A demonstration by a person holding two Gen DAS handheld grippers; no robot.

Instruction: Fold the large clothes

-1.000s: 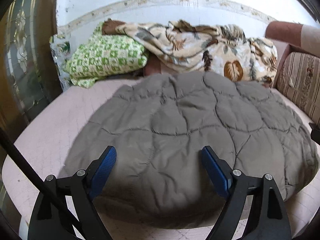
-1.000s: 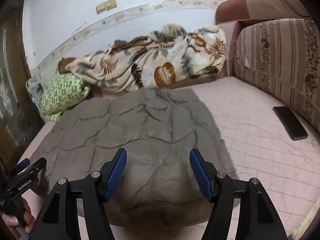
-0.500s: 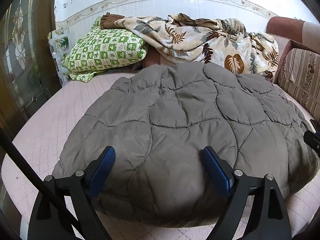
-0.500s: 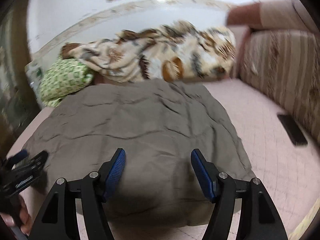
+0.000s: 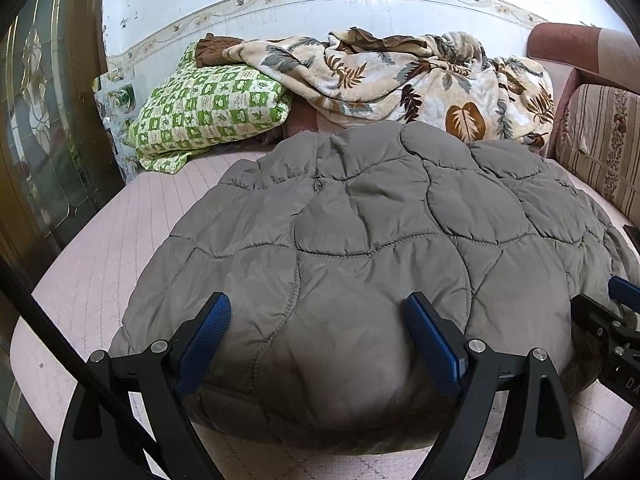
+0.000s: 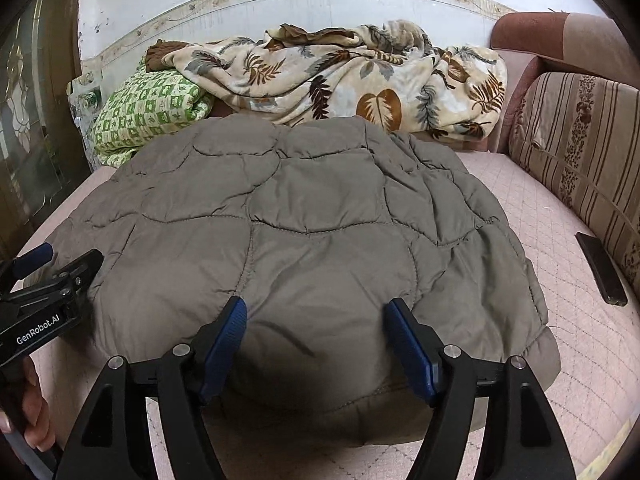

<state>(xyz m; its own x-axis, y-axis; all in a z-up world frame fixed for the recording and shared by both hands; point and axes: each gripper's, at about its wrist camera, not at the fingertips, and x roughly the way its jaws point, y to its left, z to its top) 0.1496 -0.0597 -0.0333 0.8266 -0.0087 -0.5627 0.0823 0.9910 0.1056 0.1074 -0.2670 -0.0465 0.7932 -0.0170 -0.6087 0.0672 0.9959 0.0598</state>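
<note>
Both the left gripper (image 5: 318,340) and right gripper (image 6: 316,344) have dropped closer to the quilted coat (image 5: 360,240) at the bed's (image 5: 100,264) near edge, jaws wide open, empty; puffy slick padding may slip out.

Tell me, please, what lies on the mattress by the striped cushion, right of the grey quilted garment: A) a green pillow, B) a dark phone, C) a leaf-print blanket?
B: a dark phone lies flat on the pink mattress beside the striped cushion, apart from the grey quilted garment.
</note>
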